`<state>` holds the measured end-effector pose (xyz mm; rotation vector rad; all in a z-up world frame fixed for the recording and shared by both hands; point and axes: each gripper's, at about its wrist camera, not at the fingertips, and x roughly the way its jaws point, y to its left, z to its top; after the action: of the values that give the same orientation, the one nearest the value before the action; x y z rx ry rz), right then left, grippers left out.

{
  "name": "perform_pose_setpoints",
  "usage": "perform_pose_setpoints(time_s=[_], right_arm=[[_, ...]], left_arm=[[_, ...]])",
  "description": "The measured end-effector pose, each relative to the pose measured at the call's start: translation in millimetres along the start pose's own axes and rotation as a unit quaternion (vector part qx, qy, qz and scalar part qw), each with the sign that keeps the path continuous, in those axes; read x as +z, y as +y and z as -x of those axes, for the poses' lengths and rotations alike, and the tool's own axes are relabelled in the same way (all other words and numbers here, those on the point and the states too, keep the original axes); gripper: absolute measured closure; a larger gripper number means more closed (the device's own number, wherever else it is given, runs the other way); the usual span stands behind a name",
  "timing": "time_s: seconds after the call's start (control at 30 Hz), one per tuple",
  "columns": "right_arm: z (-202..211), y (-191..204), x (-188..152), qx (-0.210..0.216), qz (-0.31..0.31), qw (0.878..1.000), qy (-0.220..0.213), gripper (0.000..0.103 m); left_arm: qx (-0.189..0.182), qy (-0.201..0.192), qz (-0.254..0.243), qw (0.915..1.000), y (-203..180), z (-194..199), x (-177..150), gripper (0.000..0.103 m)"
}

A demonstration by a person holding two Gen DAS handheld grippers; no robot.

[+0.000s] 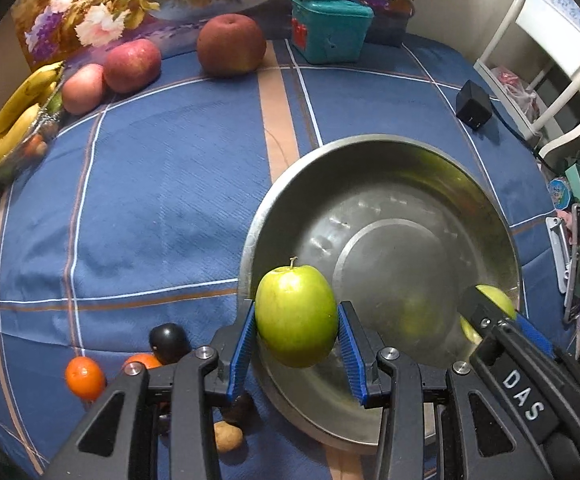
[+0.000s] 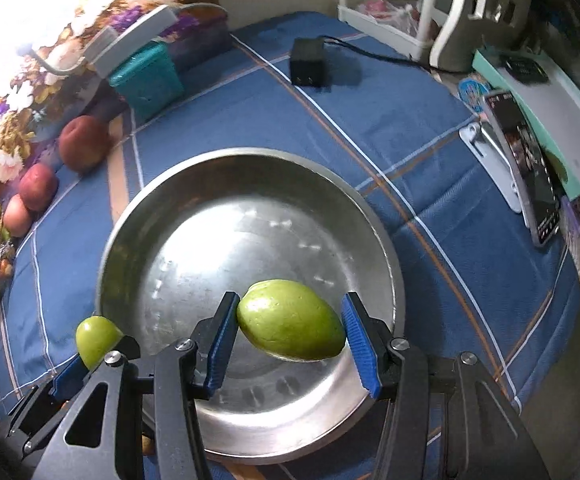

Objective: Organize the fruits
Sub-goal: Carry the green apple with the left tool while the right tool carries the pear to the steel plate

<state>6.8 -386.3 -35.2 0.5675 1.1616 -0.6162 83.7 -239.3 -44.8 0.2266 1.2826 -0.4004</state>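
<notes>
Both my grippers sit over the steel bowl (image 2: 385, 248). Left gripper (image 1: 297, 330) pinches a green apple (image 1: 295, 316) above the near-left rim, stem up. Right gripper (image 2: 290, 330) has an oblong green fruit (image 2: 290, 320) between its pads, long axis across the fingers, over the bowl's near side. Straight down looks clear for both. Red apples (image 1: 132, 65) and bananas (image 1: 14, 116) sit far left, oranges (image 1: 85, 378) near-left.
</notes>
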Motion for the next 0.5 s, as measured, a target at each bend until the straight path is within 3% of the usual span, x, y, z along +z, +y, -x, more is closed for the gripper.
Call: perform_pose_setpoints(time_s=[0.5], right_arm=[[-25, -15, -4, -0.006, -0.019, 0.999, 0.040, 0.049]], left_arm=[[-0.008, 0.015, 0.003, 0.9999, -5, -13, -2, 0.060]])
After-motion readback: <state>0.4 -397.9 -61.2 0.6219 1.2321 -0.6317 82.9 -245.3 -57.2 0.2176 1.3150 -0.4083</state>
